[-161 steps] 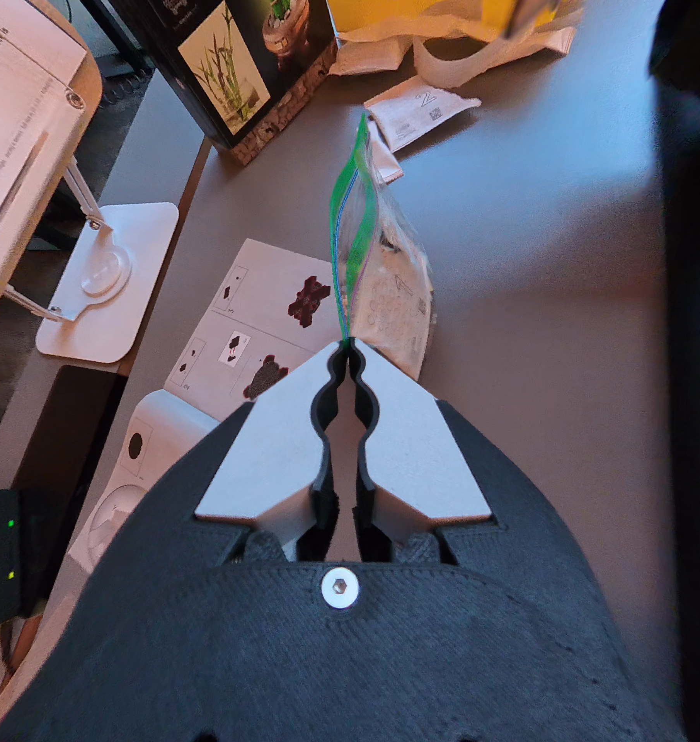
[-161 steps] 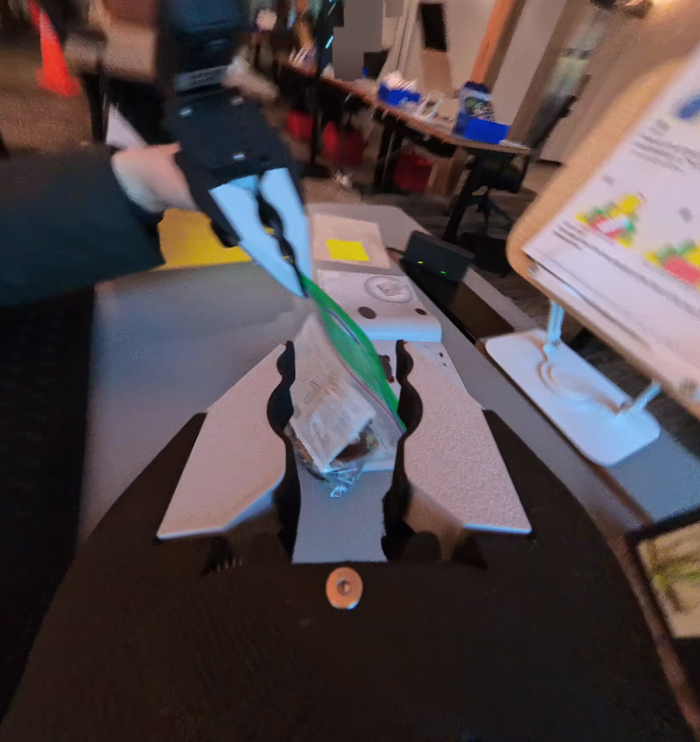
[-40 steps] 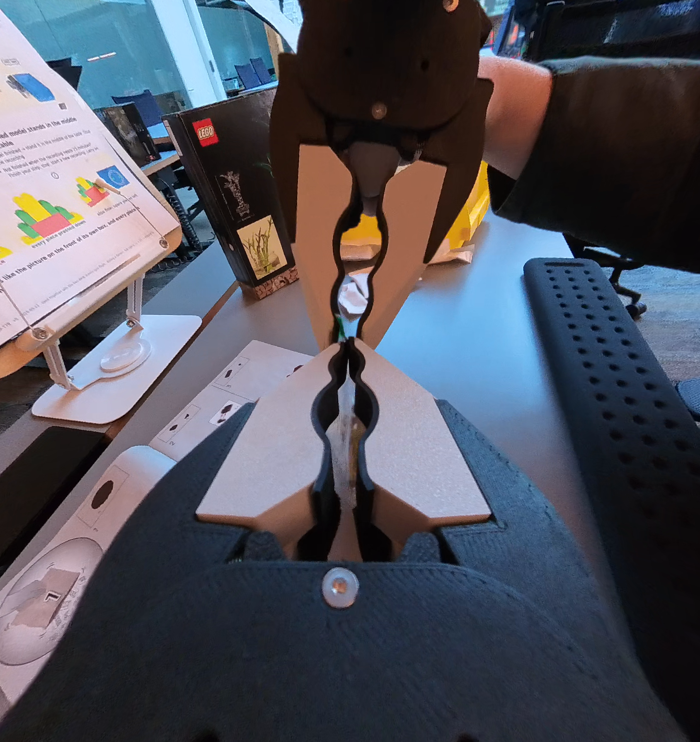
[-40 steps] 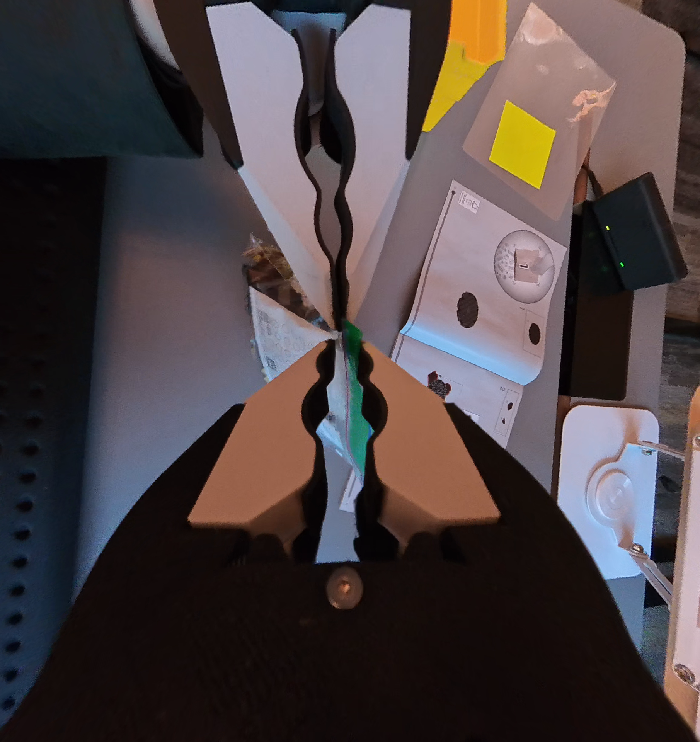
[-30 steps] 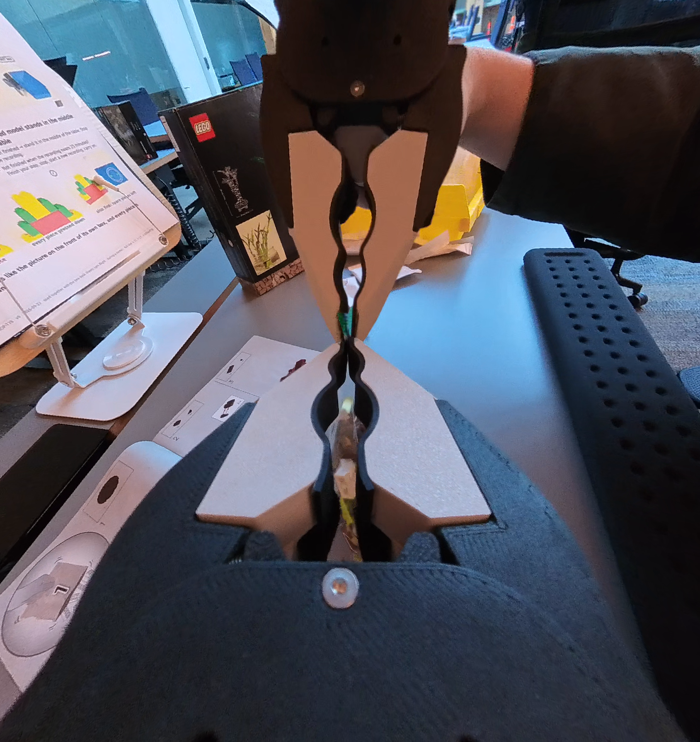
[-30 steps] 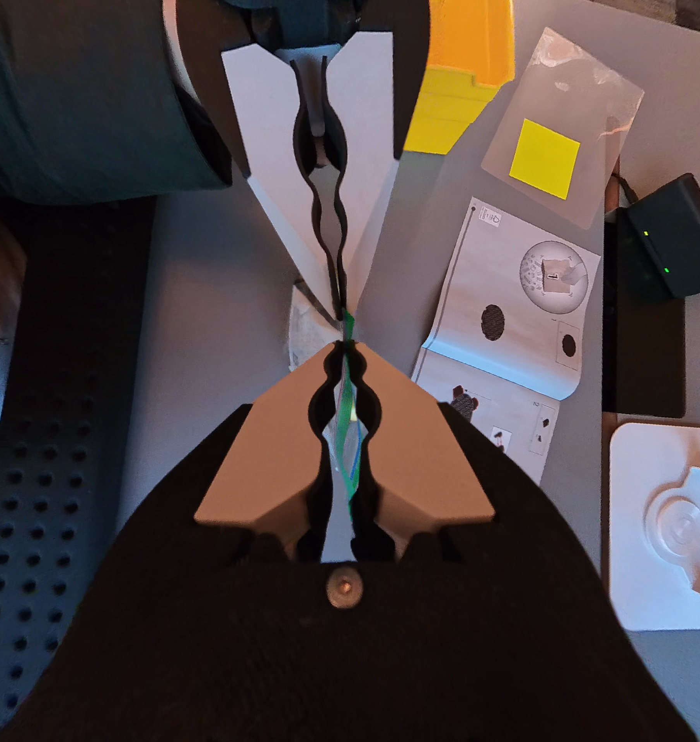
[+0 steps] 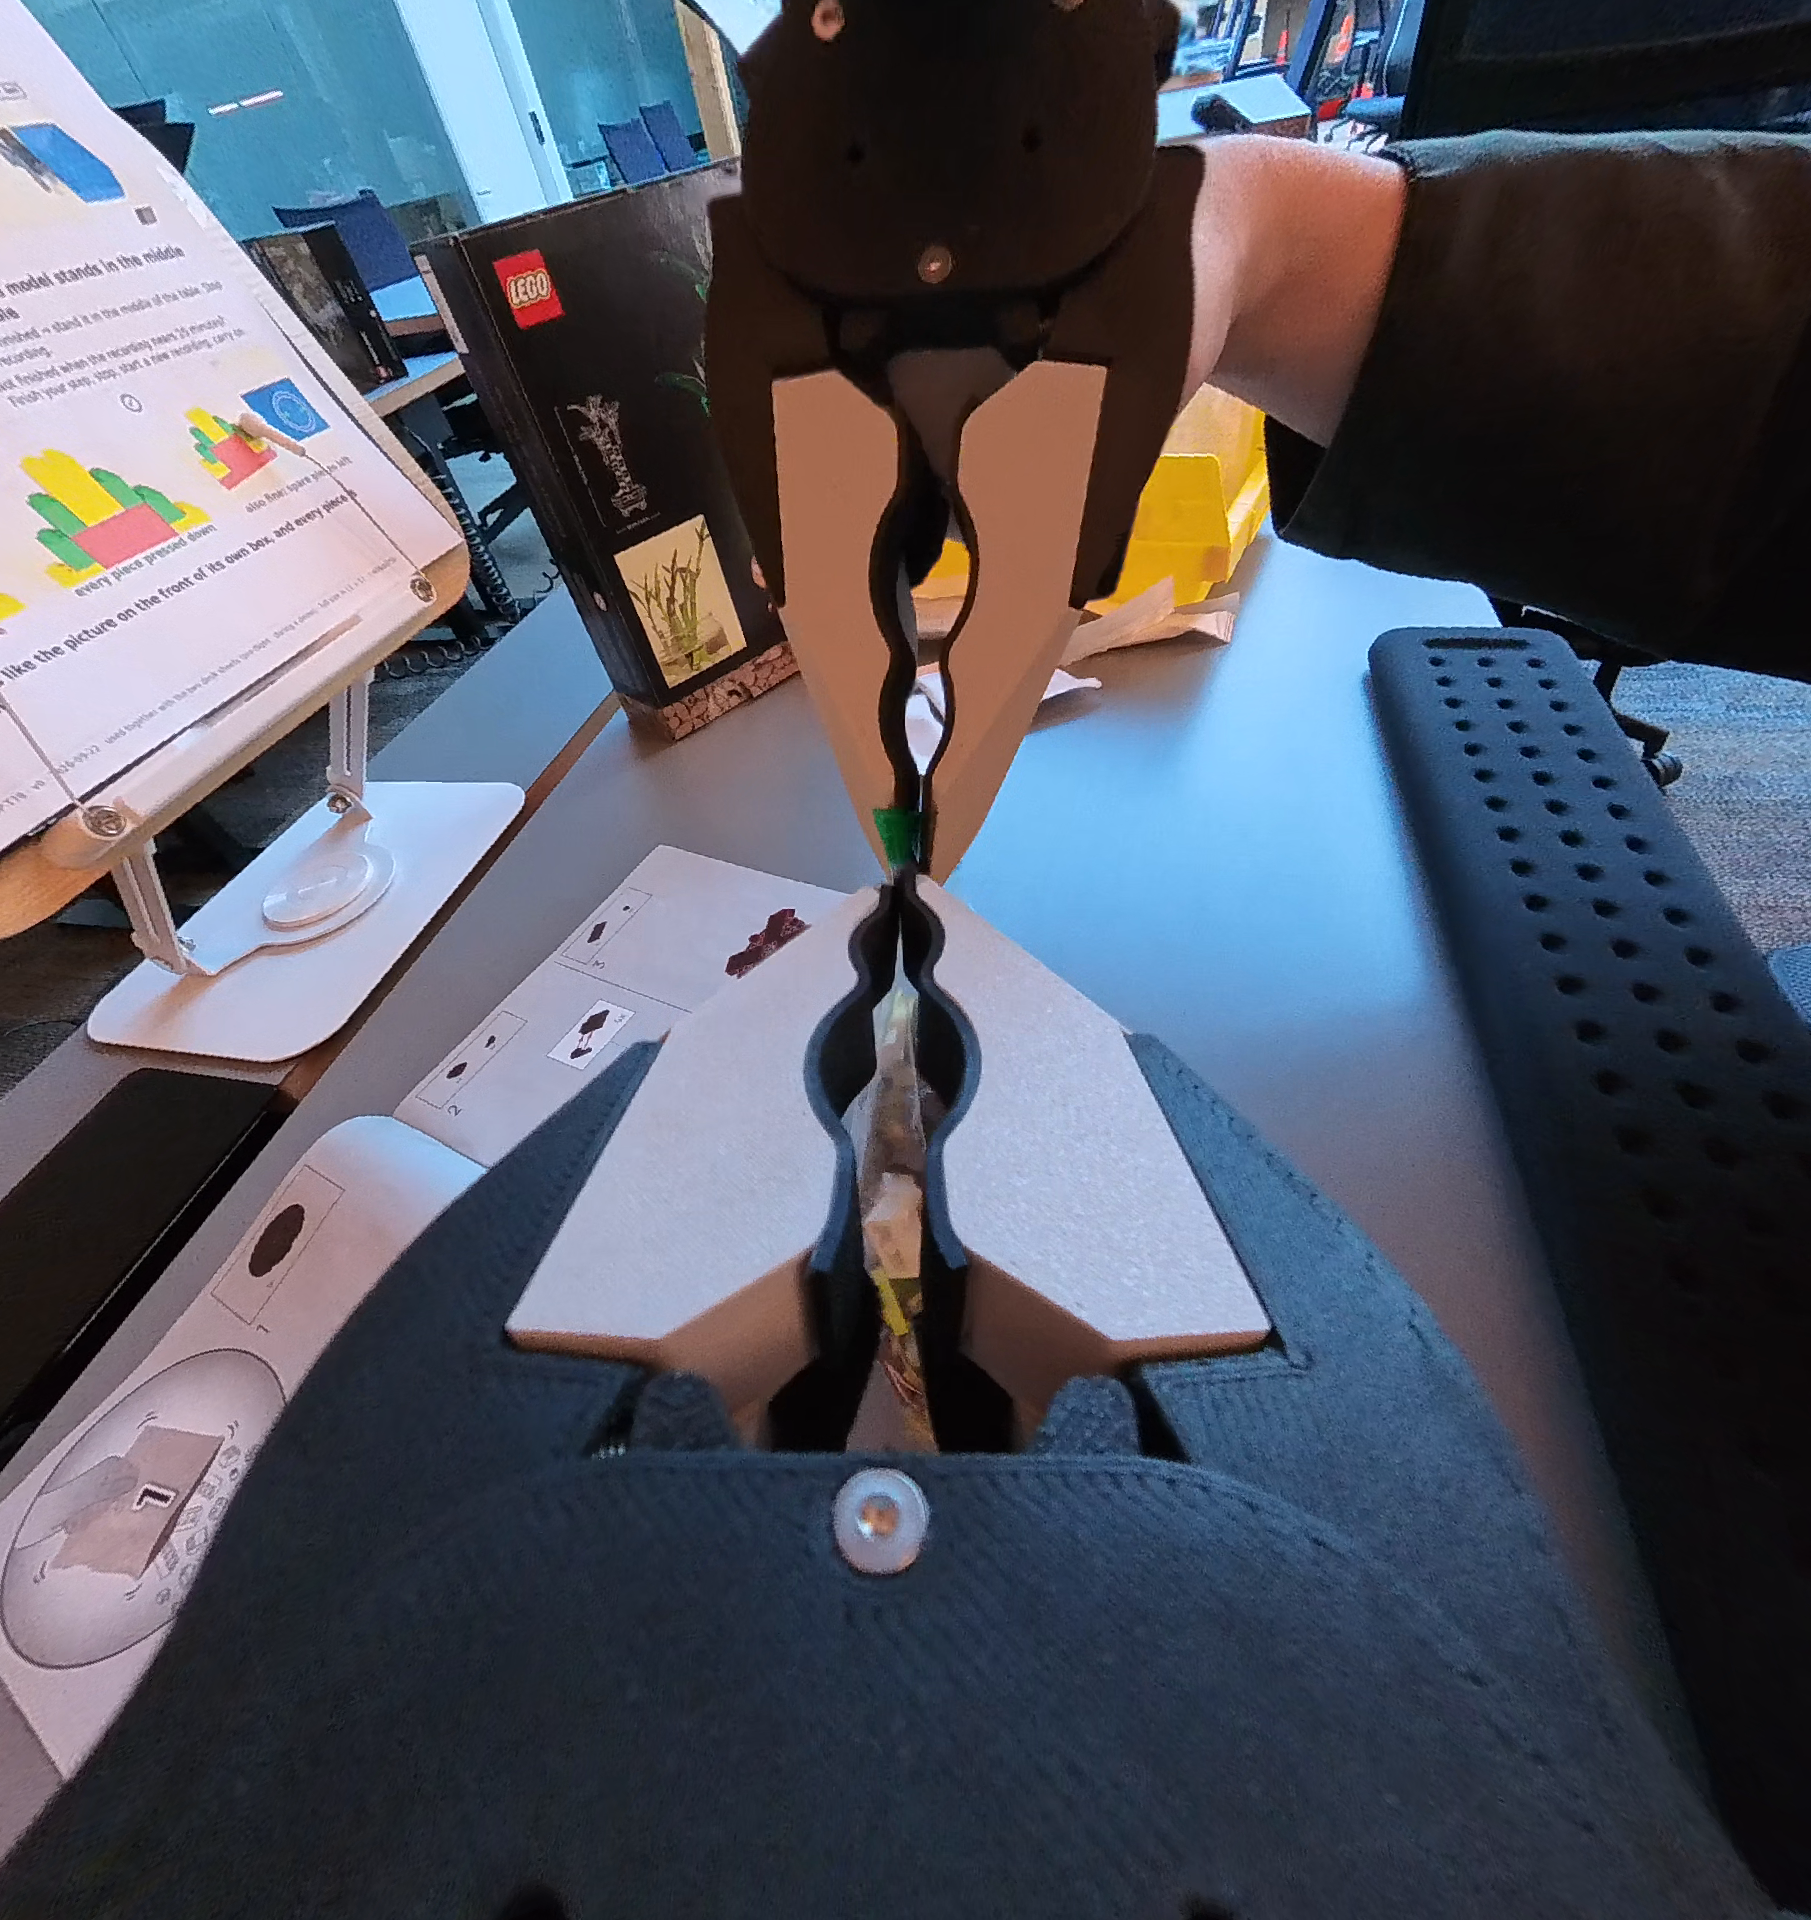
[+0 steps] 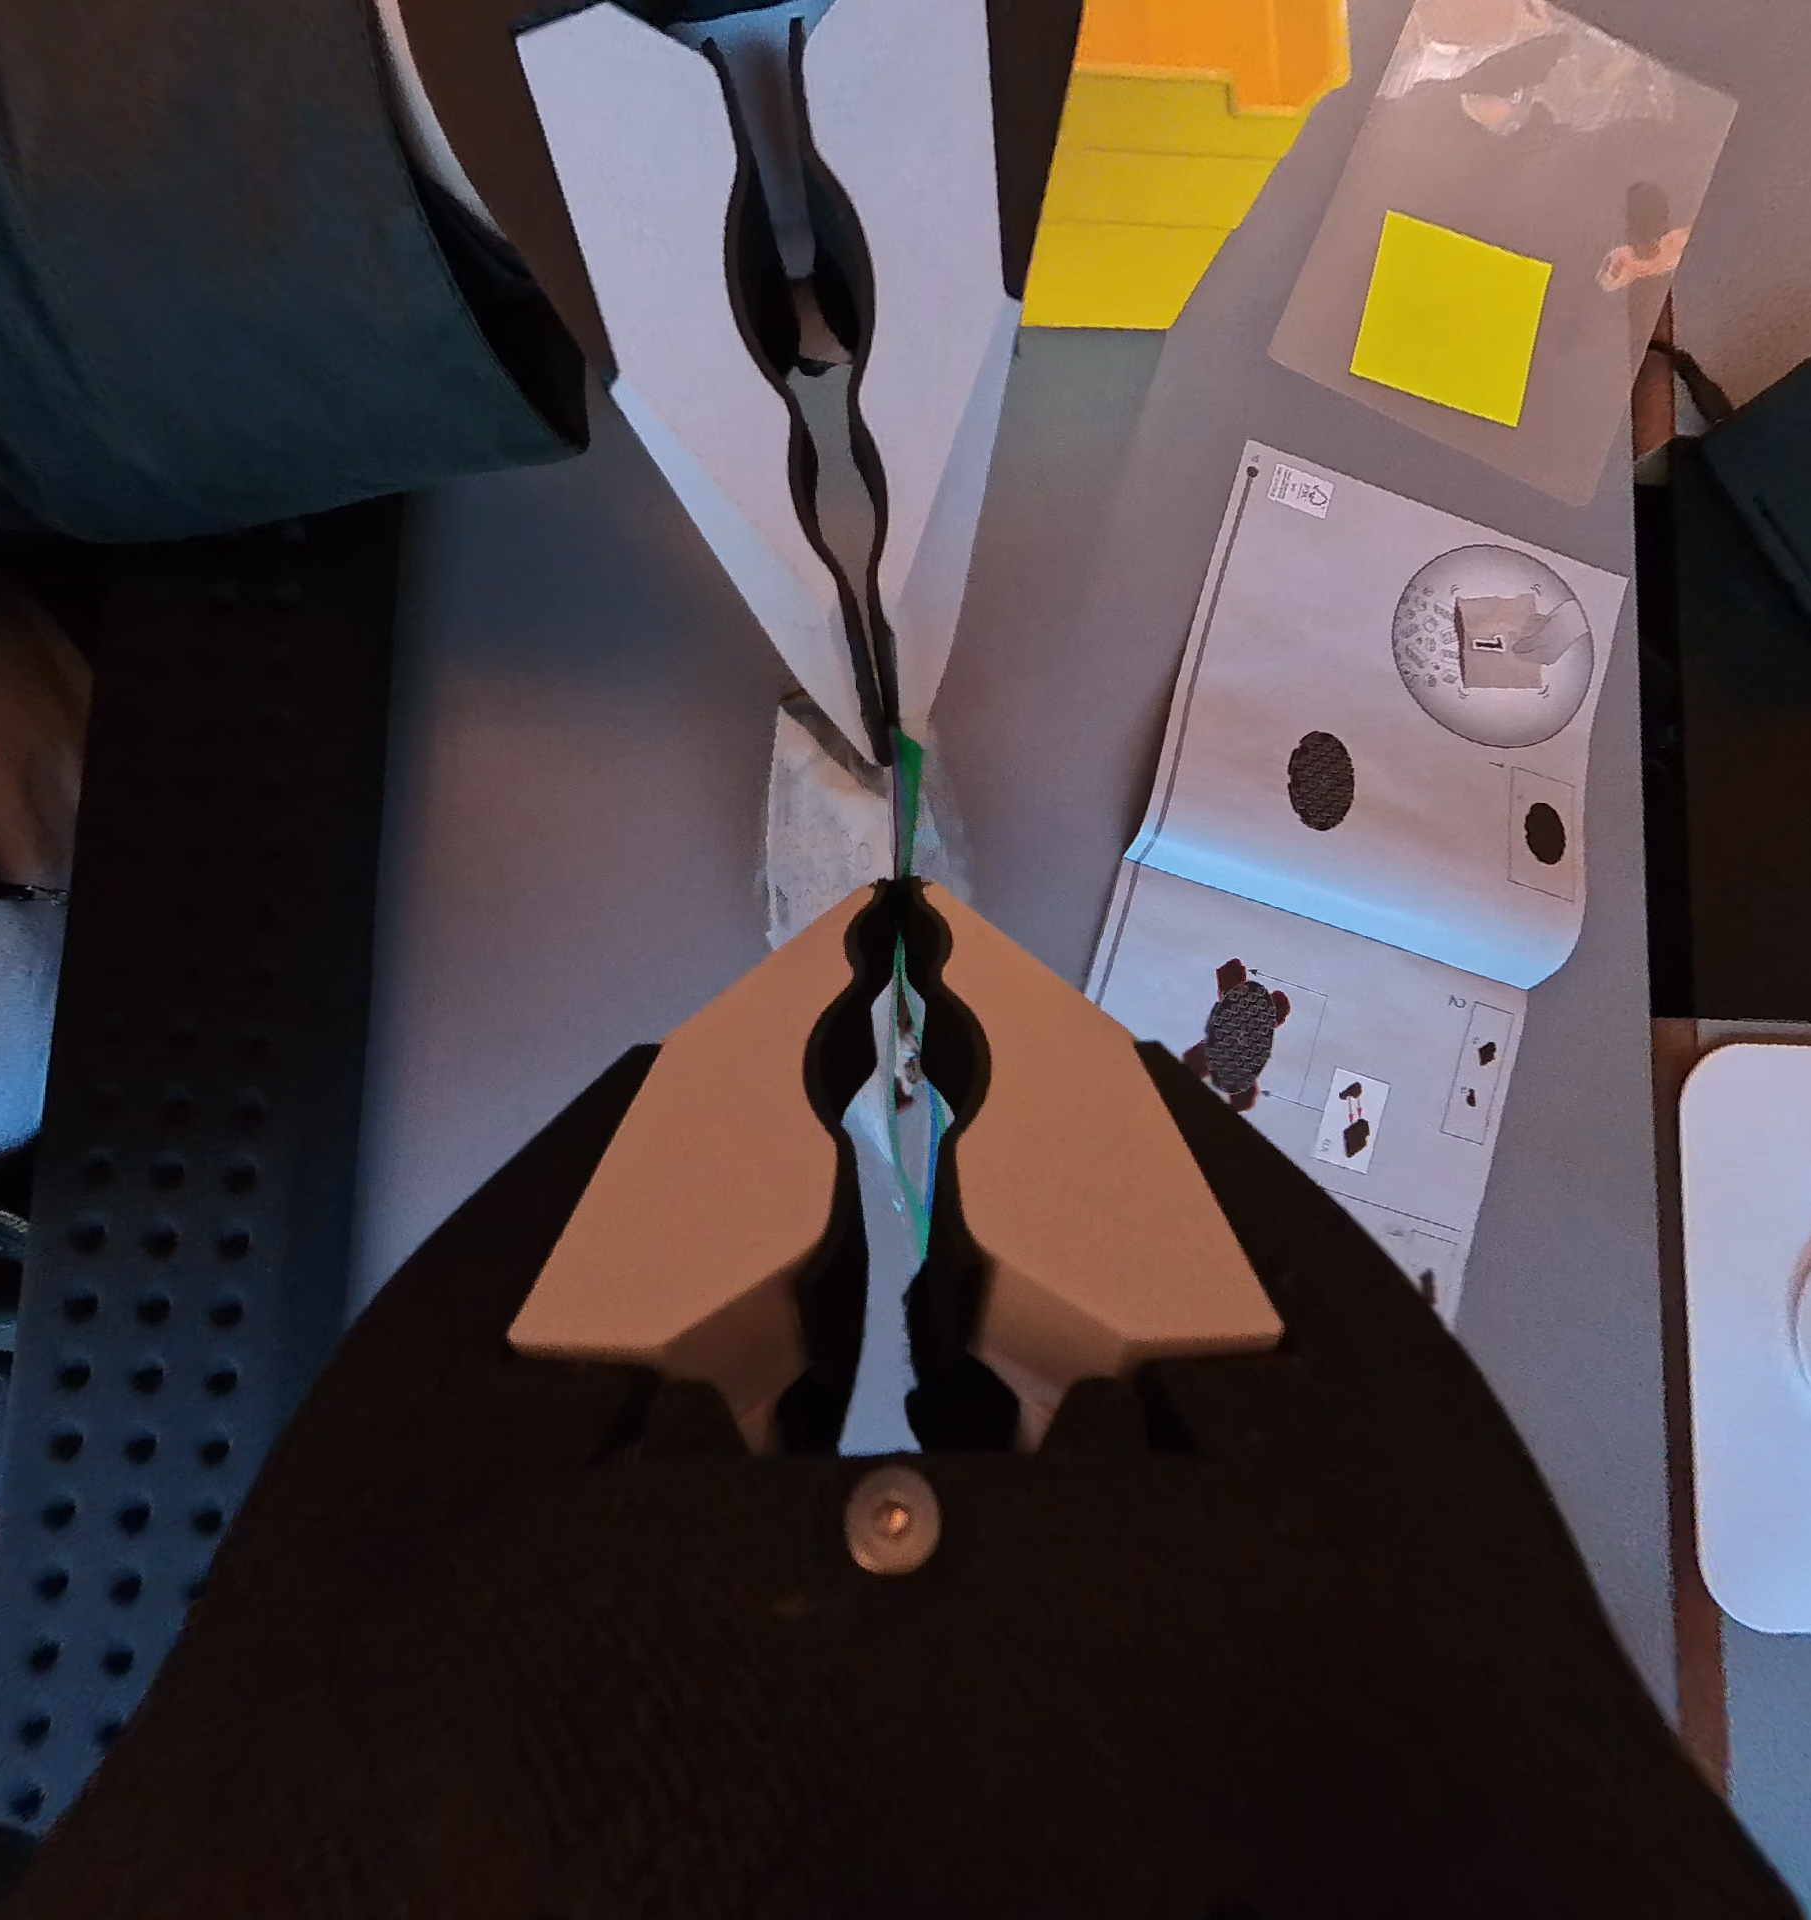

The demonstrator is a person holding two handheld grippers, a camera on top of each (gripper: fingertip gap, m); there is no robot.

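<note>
Left hand-held gripper (image 7: pixel 899 902) and right hand-held gripper (image 8: pixel 899 891) both clamp the zip bag (image 8: pixel 906 805). Tips nearly meet; the bag's green seal runs straight between them above the counter (image 7: pixel 1192 935).

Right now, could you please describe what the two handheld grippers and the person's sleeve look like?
Both the left gripper and right gripper have ribbed black bodies, a silver screw, pale wedge-shaped fingers and wavy black pads. The sleeve is dark.

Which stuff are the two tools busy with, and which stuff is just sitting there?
Busy with:
- left tool, shut on the little plastic bag by its green strip
- right tool, shut on the same strip

Just lying about:
- instruction booklet
- yellow bin
- dark box
- paper stand
</note>
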